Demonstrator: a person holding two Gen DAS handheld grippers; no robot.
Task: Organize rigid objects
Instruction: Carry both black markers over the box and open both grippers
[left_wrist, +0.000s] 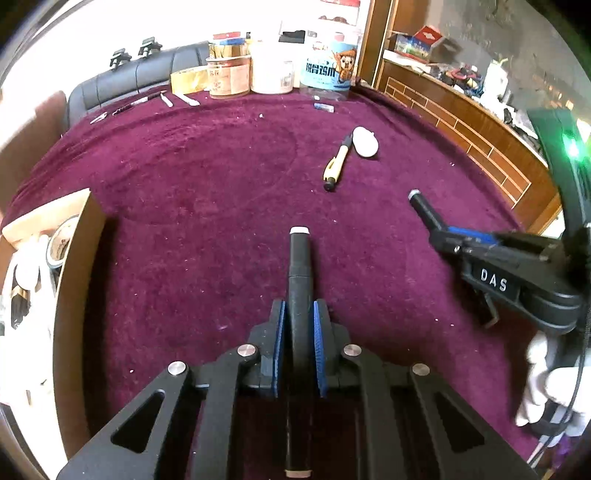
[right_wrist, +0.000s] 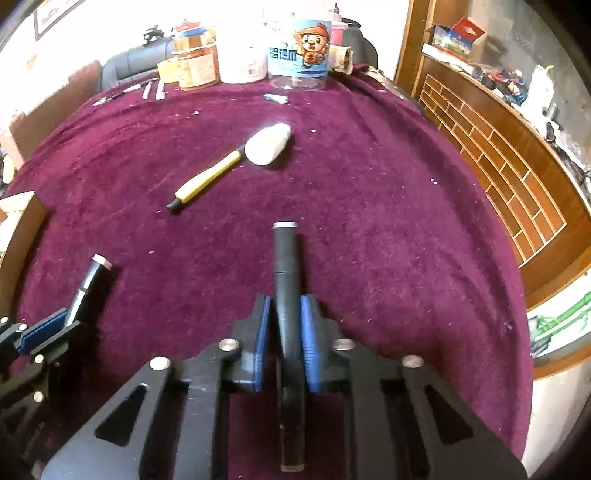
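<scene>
Across the whole frame, the purple-covered tabletop (left_wrist: 184, 166) is mostly bare, so the leftovers are easy to spot. At the left edge sits the cardboard box (left_wrist: 79, 236), apparently the drop-off, already holding tape rolls. At the top edge, jars (left_wrist: 229, 74) are parked out of the way. Lower centre, the left claw (left_wrist: 299, 332) is pinching a black marker (left_wrist: 300, 254) lengthwise, probably so it slides into the box neatly. The right claw (right_wrist: 284, 325) clamps a second black marker (right_wrist: 284, 251) the same way. Still loose, upper middle: a white oval stone (left_wrist: 365, 142) and yellow pen (left_wrist: 337, 162), touching.
</scene>
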